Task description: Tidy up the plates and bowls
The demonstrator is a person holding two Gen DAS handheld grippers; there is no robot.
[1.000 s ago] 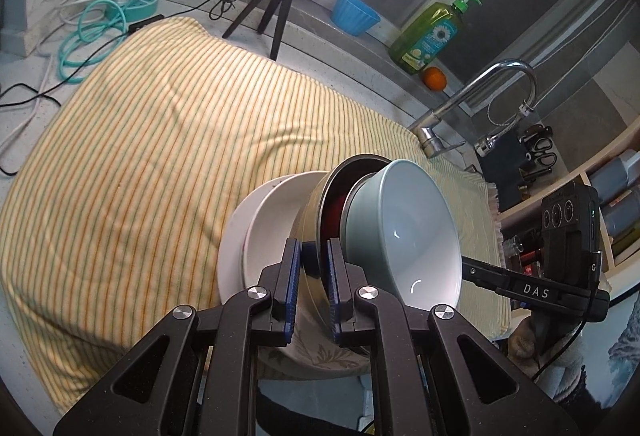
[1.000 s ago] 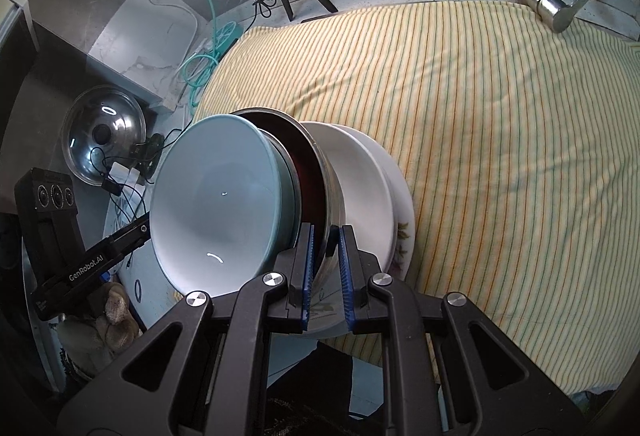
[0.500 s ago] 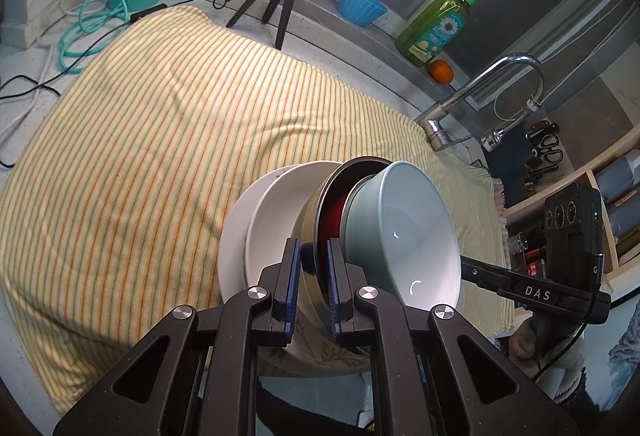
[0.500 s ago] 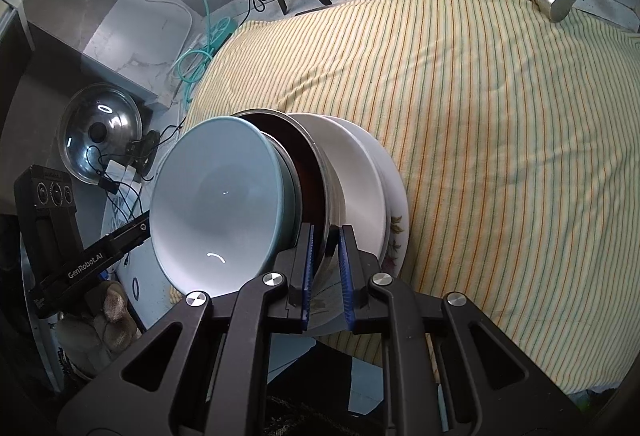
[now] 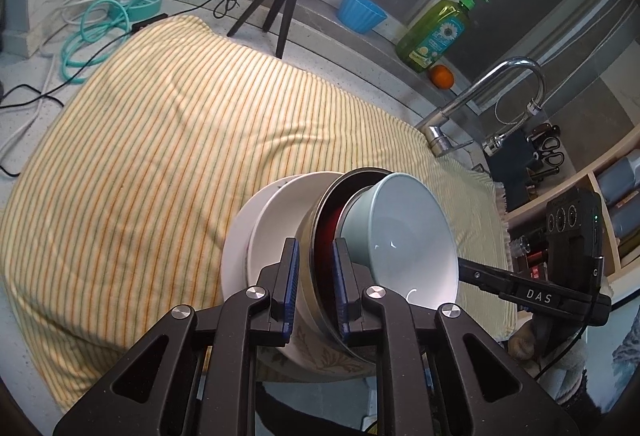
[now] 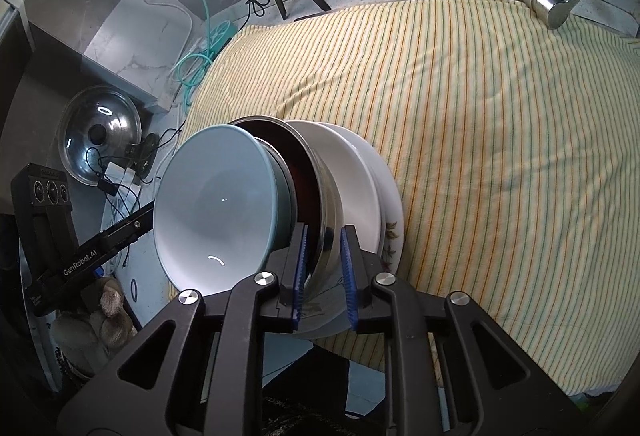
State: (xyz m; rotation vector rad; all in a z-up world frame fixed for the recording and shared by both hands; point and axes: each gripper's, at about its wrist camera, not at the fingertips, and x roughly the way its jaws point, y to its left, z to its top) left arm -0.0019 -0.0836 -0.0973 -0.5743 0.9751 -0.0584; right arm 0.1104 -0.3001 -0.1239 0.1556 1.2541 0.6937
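A nested stack is held between both grippers above the near edge of the striped cloth (image 5: 160, 163): a pale blue bowl (image 5: 404, 236), a steel bowl with a dark red inside (image 5: 320, 236), a white bowl (image 5: 280, 220) and a white floral plate (image 5: 236, 260). My left gripper (image 5: 314, 288) is shut on the steel bowl's rim. My right gripper (image 6: 323, 268) is shut on the opposite rim of the steel bowl (image 6: 328, 203). The blue bowl (image 6: 212, 207), the white bowl (image 6: 352, 187) and the plate (image 6: 394, 224) show in the right wrist view too.
A yellow striped cloth (image 6: 480, 135) covers the counter. Behind stand a tripod (image 5: 276, 7), blue cup (image 5: 360, 11), green soap bottle (image 5: 436, 31), orange (image 5: 442, 75) and faucet (image 5: 480, 95). A pot lid (image 6: 100, 135) and cables (image 5: 92, 35) lie to the left.
Both grippers and the stack have moved slightly back toward the cloth's near edge. The grip on the steel bowl is unchanged.
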